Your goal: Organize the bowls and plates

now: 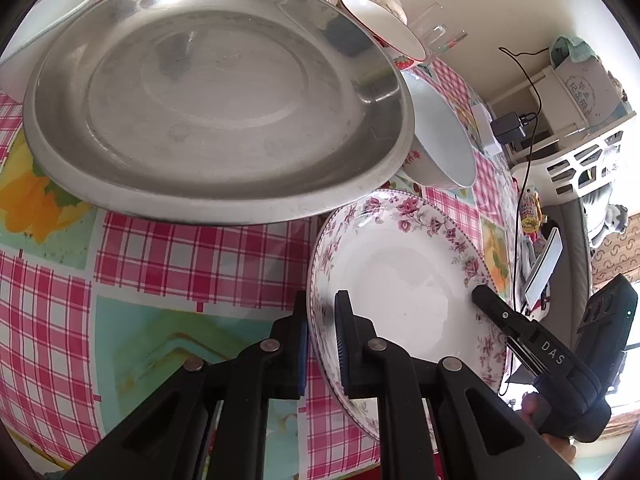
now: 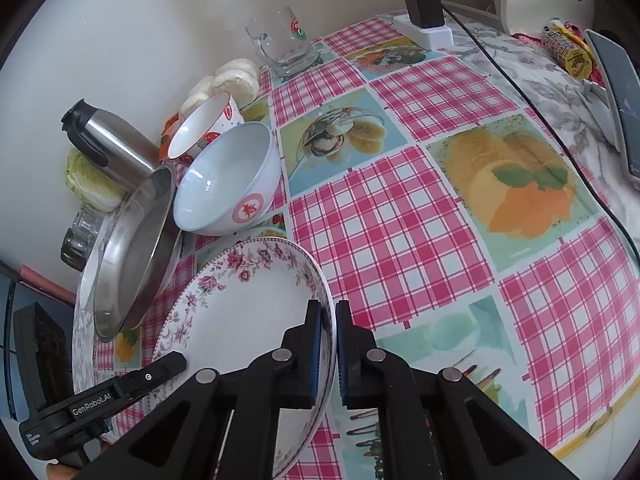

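A white plate with a pink floral rim (image 1: 400,280) (image 2: 240,320) is held from both sides. My left gripper (image 1: 321,308) is shut on its left rim, and my right gripper (image 2: 328,314) is shut on its right rim. One of the right gripper's fingers (image 1: 496,312) lies on the plate's far edge in the left wrist view. The left gripper's finger (image 2: 160,372) shows likewise in the right wrist view. A large steel plate (image 1: 216,96) (image 2: 132,256) sits beyond, beside a white bowl (image 1: 440,136) (image 2: 224,184) and a strawberry-print bowl (image 1: 380,24) (image 2: 204,128).
The table has a pink checked cloth (image 2: 400,220). Against the wall stand a steel flask (image 2: 108,148), a glass mug (image 2: 284,44), a cabbage (image 2: 88,184) and buns (image 2: 236,76). A charger and cable (image 2: 424,4) and a phone (image 2: 620,96) lie at the right.
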`<state>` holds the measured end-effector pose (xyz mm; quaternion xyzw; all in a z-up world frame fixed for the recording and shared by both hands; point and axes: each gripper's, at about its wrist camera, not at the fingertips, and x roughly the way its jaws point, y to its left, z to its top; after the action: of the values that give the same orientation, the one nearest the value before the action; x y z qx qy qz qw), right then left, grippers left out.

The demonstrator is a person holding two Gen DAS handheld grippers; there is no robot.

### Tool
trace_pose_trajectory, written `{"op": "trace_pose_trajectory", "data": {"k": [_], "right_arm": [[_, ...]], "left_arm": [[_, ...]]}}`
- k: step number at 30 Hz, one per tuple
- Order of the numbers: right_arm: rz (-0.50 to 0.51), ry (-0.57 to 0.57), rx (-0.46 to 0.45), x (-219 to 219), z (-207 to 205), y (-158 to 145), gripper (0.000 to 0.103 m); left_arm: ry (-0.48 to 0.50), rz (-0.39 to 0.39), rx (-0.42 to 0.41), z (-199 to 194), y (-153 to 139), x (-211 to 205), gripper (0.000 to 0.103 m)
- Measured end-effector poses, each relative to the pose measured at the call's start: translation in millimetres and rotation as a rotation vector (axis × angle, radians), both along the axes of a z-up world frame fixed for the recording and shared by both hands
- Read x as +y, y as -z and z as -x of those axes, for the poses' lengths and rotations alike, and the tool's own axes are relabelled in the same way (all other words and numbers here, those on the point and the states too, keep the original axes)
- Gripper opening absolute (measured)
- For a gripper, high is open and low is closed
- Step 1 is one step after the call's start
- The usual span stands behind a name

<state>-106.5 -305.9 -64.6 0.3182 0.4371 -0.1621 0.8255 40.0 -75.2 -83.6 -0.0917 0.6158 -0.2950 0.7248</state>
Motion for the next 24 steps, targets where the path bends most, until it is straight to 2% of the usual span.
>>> {"op": "trace_pose_trajectory", "data": {"k": [10, 24], "right_arm": [[0.04, 0.021, -0.023, 2.1, 11.7, -16.4, 0.007], [0.056, 0.08, -0.138, -4.7, 35.1, -45.2, 0.007]], "left_arm": [[0.036, 0.031, -0.011, 4.9, -5.8, -14.0, 0.012], [0.088, 0.085, -0.097, 12.3, -34.1, -32.2, 0.012]]}}
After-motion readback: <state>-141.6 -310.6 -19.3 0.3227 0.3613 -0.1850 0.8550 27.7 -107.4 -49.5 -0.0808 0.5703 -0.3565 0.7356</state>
